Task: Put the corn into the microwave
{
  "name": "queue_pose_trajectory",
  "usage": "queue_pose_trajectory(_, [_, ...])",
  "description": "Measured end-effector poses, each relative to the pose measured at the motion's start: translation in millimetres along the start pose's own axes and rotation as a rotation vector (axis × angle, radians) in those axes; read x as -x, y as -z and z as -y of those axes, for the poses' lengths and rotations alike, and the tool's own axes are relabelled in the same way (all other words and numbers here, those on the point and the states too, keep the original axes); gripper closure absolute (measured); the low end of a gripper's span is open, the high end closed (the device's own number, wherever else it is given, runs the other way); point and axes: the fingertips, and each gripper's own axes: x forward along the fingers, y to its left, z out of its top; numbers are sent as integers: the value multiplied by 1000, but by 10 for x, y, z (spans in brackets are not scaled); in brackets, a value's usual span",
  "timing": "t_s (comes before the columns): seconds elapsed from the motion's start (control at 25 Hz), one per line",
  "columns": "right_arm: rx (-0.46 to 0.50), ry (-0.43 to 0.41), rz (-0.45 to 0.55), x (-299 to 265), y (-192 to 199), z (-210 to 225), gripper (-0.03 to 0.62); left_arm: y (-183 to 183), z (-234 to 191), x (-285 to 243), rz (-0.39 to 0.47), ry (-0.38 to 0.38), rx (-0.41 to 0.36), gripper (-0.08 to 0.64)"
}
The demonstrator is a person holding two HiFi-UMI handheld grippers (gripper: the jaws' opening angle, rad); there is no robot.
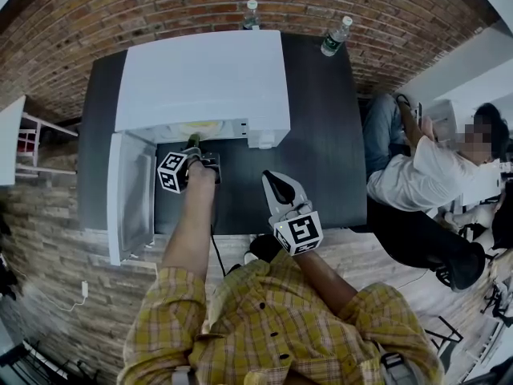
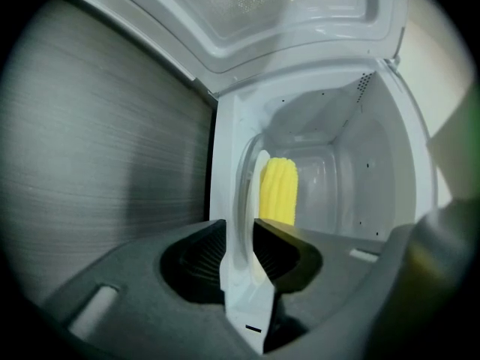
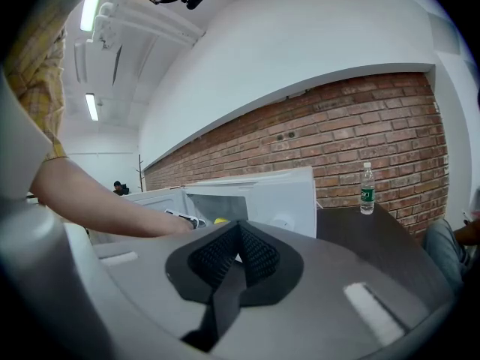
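A yellow corn cob (image 2: 277,190) lies inside the white microwave (image 1: 200,79), on its glass turntable, and it also peeks out in the right gripper view (image 3: 220,220). The microwave door (image 1: 132,195) stands swung open to the left. My left gripper (image 2: 240,227) sits at the mouth of the cavity (image 1: 193,143), open, with the corn beyond its tips and nothing pressed between the pads. My right gripper (image 3: 238,229) is shut and empty, hovering over the dark table in front of the microwave (image 1: 275,184).
The microwave stands on a dark table (image 1: 321,135) against a brick wall. Two water bottles (image 1: 251,14) (image 1: 337,36) stand at the table's far edge. A person (image 1: 417,175) sits to the right of the table. A white shelf (image 1: 16,143) is at the left.
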Motion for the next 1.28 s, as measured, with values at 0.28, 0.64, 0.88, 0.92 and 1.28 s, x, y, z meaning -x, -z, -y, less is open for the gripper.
queue_pose_trajectory(0.28, [0,-12,0,-44,15,-42,595,-15,-32,-52,-26,9,18,428])
queue_pose_trajectory(0.64, [-1,2,-2,-40,9,25,595,-6,-57,-106,-38,0,51,388])
queue_pose_trajectory(0.88, [1,-4,2,-66,-9,1,595,8,-44,-71,-56,13,66,388])
queue_pose_trajectory(0.92, [0,-6,2,-68,-12,-8,595,7,-35,-55,-55,20,73,388])
queue_pose_trajectory(1.28, [0,-17,5,-41,-21,-49,595,49,126,183,-50,91,103,395])
